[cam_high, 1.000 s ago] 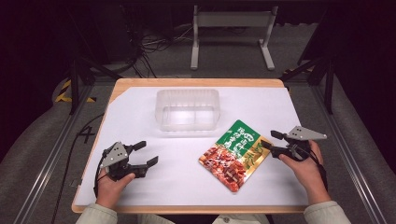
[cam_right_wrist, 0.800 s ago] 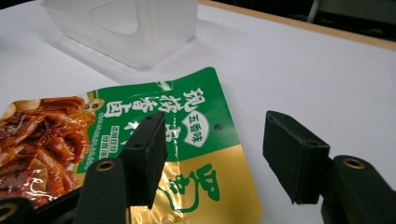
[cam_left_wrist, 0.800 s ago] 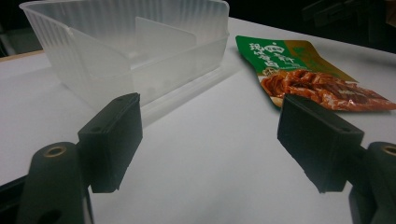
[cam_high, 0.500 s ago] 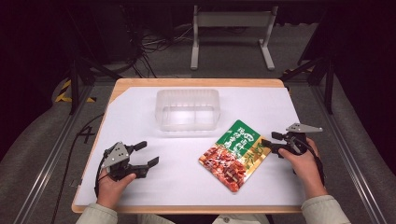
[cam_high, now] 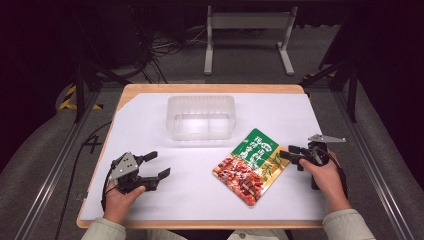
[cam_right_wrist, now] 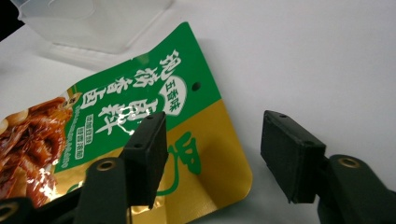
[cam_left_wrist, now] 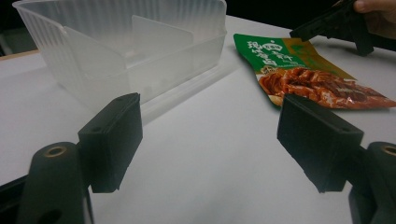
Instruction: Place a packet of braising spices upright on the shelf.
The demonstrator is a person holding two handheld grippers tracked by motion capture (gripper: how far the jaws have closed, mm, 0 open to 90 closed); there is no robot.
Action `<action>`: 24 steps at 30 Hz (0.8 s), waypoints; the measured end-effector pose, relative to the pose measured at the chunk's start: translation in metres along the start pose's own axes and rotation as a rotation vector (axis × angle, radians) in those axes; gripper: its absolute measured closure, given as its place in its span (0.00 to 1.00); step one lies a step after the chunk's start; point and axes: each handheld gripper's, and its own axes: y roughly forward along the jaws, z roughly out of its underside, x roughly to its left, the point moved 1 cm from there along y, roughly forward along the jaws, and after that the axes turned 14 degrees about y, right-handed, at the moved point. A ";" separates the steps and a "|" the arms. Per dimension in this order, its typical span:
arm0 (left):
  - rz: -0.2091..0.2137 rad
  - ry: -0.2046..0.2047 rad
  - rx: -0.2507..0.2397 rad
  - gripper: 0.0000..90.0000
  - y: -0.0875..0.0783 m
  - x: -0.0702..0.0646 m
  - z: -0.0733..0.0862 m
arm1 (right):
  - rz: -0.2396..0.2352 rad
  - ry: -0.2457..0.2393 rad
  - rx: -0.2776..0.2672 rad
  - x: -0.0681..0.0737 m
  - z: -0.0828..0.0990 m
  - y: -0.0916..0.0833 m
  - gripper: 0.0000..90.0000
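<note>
Green pouch [cam_high: 252,165] lies flat at lower right, its corner between the right hand-held gripper's [cam_high: 292,155] spread, just-narrowing jaws for a pinch.

One camera is looking down from above at my whole table [cam_high: 150,200]. My two jaw cameras are sitting low and close, both seeing the snack bag [cam_left_wrist: 308,74] and clear box [cam_right_wrist: 93,23].

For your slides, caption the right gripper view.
Right gripper, jaws open, poised over the food pouch's gold corner.
</note>
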 end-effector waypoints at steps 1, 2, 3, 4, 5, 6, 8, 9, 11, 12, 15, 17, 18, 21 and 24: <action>0.002 -0.004 0.002 0.26 0.000 0.000 0.000 | -0.002 0.006 0.011 0.000 0.000 0.000 0.48; 0.002 -0.003 0.002 0.26 0.000 0.000 0.000 | -0.004 0.004 0.020 0.000 0.001 0.001 0.48; 0.002 -0.004 0.003 0.26 0.000 0.000 0.000 | -0.008 0.000 0.024 0.000 0.001 0.001 0.49; 0.000 -0.005 0.000 0.26 0.000 0.000 0.000 | -0.009 -0.001 0.029 0.001 0.001 0.001 0.48; 0.000 -0.006 0.000 0.25 0.000 0.000 0.000 | -0.011 -0.003 0.031 0.001 0.001 0.002 0.48; 0.000 -0.006 0.000 0.25 0.000 0.000 0.000 | -0.011 -0.003 0.031 0.001 0.001 0.002 0.48; -0.004 0.002 0.012 0.25 0.000 0.000 0.001 | -0.017 -0.008 0.041 0.001 0.001 0.002 0.47; -0.006 0.006 0.015 0.25 0.000 0.001 0.001 | -0.019 -0.008 0.042 0.001 0.001 0.002 0.47; -0.007 0.005 0.014 0.25 0.000 0.001 0.001 | -0.024 -0.005 0.046 0.001 0.001 0.002 0.47; -0.007 0.003 0.014 0.25 0.000 0.001 0.001 | -0.030 0.000 0.049 0.001 0.001 0.002 0.47; -0.008 0.006 0.015 0.25 0.000 0.001 0.001 | -0.047 0.017 0.063 0.000 0.001 0.004 0.48; -0.009 0.006 0.018 0.25 0.000 0.001 0.001 | -0.047 0.011 0.063 0.001 0.001 0.004 0.48; -0.007 0.007 0.023 0.25 0.000 0.001 0.001 | -0.049 0.013 0.063 0.001 0.002 0.003 0.48; -0.013 -0.003 0.017 0.25 0.000 0.001 0.001 | -0.058 0.022 0.047 0.002 0.001 0.002 0.52; -0.014 -0.002 0.018 0.25 0.000 0.001 0.002 | -0.094 0.016 0.025 0.007 0.000 -0.003 0.56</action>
